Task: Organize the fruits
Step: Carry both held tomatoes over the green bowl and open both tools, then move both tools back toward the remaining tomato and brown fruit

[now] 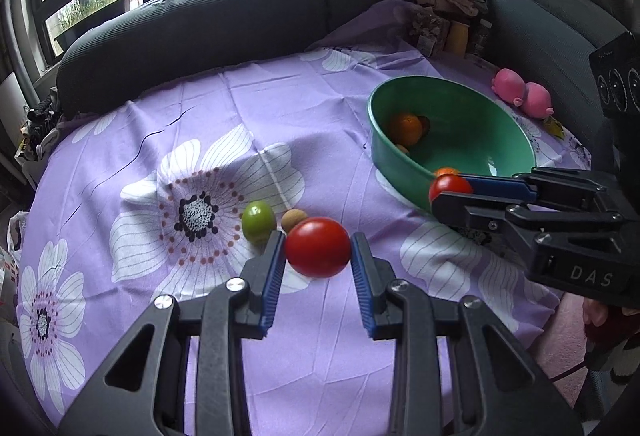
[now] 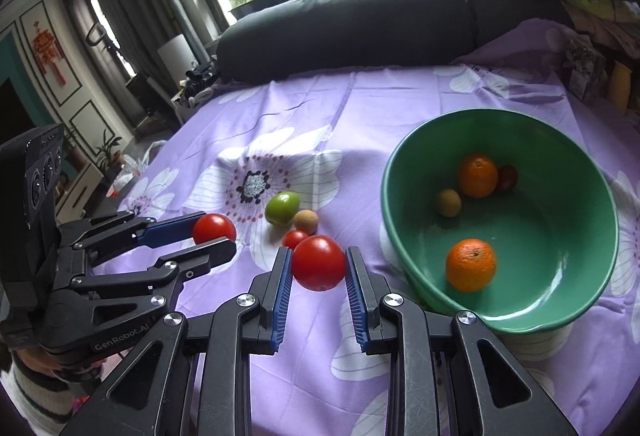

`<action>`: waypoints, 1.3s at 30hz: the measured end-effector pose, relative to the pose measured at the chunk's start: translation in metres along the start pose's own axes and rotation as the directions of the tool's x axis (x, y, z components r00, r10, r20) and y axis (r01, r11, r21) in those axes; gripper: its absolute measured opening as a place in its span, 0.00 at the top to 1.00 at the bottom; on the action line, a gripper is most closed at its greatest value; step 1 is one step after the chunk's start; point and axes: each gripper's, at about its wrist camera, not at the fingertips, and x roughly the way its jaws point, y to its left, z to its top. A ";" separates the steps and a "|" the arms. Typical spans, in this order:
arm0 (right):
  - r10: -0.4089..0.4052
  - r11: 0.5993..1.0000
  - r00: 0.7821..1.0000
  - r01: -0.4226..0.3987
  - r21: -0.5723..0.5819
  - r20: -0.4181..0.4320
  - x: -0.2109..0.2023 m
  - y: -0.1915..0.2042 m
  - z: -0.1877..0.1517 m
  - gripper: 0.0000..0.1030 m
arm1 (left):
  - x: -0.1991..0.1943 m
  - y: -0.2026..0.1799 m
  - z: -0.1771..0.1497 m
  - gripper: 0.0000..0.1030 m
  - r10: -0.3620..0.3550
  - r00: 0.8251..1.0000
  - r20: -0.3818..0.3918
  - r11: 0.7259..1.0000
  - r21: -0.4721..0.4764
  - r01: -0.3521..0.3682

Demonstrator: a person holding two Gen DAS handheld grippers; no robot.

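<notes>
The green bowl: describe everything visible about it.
The glossy green plastic-looking bowl is round, deep and wide-rimmed. It sits tilted on the purple flowered cloth, seemingly propped on something pale under its near edge. Inside lie two oranges, a small brownish-green fruit and a dark red one. Neither gripper touches it.

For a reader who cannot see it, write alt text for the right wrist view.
The right gripper holds a red tomato above a purple floral cloth, beside a green bowl holding two oranges and two smaller fruits. At left, the left gripper grips another tomato.
</notes>
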 end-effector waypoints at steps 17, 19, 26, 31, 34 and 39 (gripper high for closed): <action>-0.201 0.971 0.979 0.194 0.137 0.039 -0.015 -0.080 0.006 0.72 | 0.060 -0.070 0.062 0.68 -0.181 0.983 -0.014 0.979 0.087 0.182; -0.208 0.969 0.978 0.203 0.139 0.025 -0.013 -0.084 0.003 0.72 | 0.068 -0.073 0.061 0.68 -0.179 0.983 -0.035 0.979 0.097 0.181; -0.212 0.963 0.977 0.210 0.170 -0.007 -0.010 -0.091 -0.002 0.72 | 0.072 -0.075 0.060 0.60 -0.161 0.986 -0.050 0.980 0.108 0.165; -0.214 0.960 0.977 0.207 0.188 0.017 -0.024 -0.091 0.000 0.72 | 0.049 -0.054 0.059 0.28 -0.149 0.989 0.012 0.987 0.064 0.148; -0.220 0.959 0.975 0.209 0.193 0.037 -0.035 -0.089 0.002 0.71 | 0.032 -0.028 0.054 0.26 -0.118 0.992 0.043 0.993 0.013 0.118; -0.196 0.964 0.978 0.179 0.195 0.071 -0.048 -0.083 0.004 0.63 | 0.001 0.027 0.030 0.20 -0.029 0.997 0.073 0.992 -0.117 0.037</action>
